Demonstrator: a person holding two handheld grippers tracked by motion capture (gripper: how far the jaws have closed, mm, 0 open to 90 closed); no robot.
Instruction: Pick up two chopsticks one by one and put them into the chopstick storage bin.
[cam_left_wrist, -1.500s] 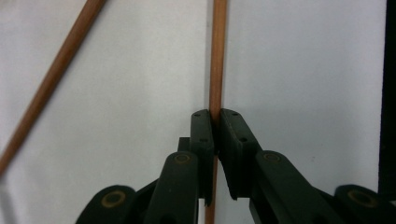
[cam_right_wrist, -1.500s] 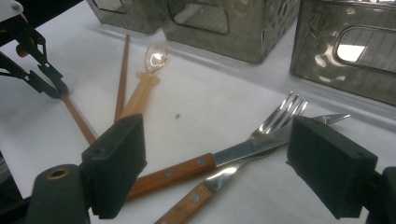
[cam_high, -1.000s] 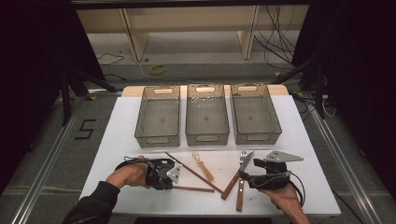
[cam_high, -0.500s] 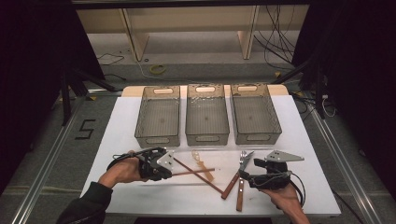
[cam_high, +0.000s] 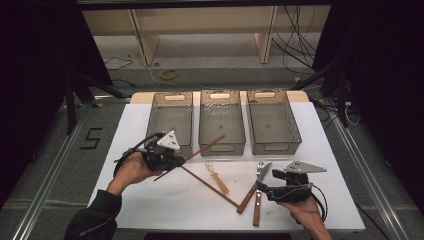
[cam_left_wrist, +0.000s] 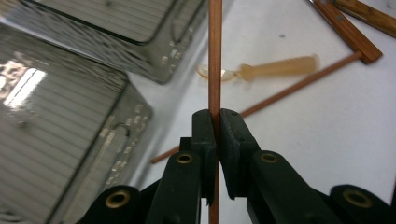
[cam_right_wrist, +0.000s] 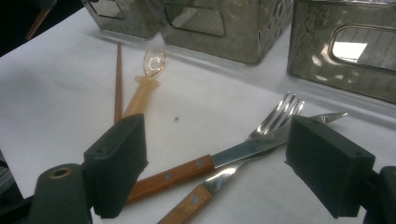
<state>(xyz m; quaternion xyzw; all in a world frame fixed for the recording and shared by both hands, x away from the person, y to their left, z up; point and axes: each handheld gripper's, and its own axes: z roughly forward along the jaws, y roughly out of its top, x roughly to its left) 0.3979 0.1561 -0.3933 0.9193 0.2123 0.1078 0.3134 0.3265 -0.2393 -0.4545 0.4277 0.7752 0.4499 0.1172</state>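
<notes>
Left hand-held gripper (cam_high: 176, 161) clamping chopstick (cam_high: 200, 151), white table (cam_high: 150, 210), dark room

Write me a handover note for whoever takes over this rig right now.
Left claw: shut on one chopstick, lifted off the table in front of the left bin.
Right claw: open, hovering by the fork and knife, holding nothing.
Second chopstick and plastic spoon lie on the table.
Done: nothing is in the three bins.
Left: probably bin the held chopstick, then the other four pieces.
</notes>
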